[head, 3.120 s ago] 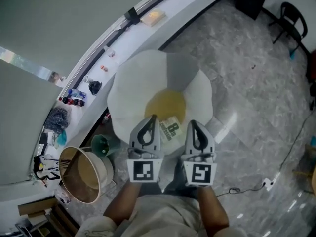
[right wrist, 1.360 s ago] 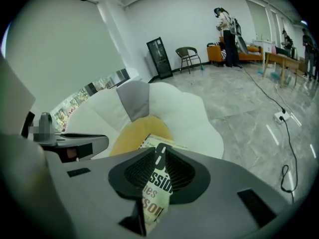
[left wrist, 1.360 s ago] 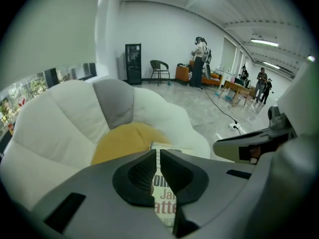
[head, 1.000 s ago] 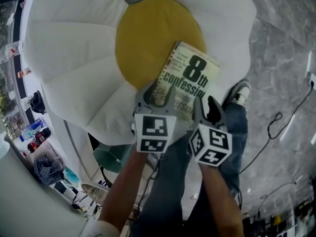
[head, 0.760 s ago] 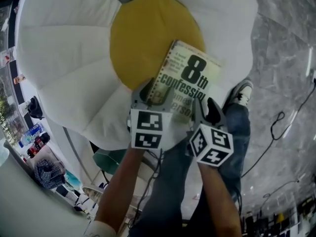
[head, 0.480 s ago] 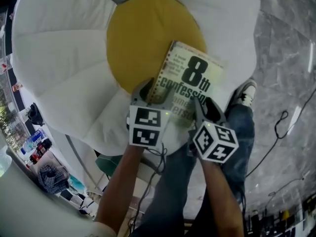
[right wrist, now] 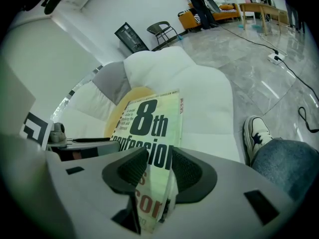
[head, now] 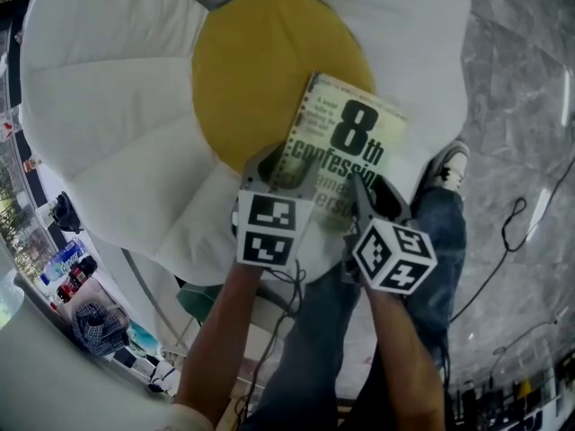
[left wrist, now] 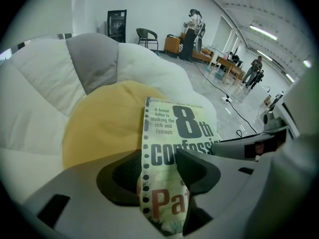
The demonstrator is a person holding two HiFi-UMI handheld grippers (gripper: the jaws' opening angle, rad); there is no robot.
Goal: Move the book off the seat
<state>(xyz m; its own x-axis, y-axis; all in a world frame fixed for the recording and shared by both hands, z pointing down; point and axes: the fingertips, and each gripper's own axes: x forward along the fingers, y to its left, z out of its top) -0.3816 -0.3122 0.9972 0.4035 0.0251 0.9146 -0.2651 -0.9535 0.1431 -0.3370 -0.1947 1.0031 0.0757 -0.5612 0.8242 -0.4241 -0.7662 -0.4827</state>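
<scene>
Here, book (right wrist: 149, 121), between right gripper's (right wrist: 160, 167) jaws

yellow centre (head: 260, 70) of the seat (head: 108, 106) lies bare to the left of the book (head: 346, 142), and the white cushion past the book's far edge is bare too: both open to approach. on the right the person's leg (head: 440, 232) and shoe (head: 452, 164) stand just beside the seat's rim, crowding that side. floor (head: 521, 88) beyond is open but for a cable (head: 506, 230).
</scene>
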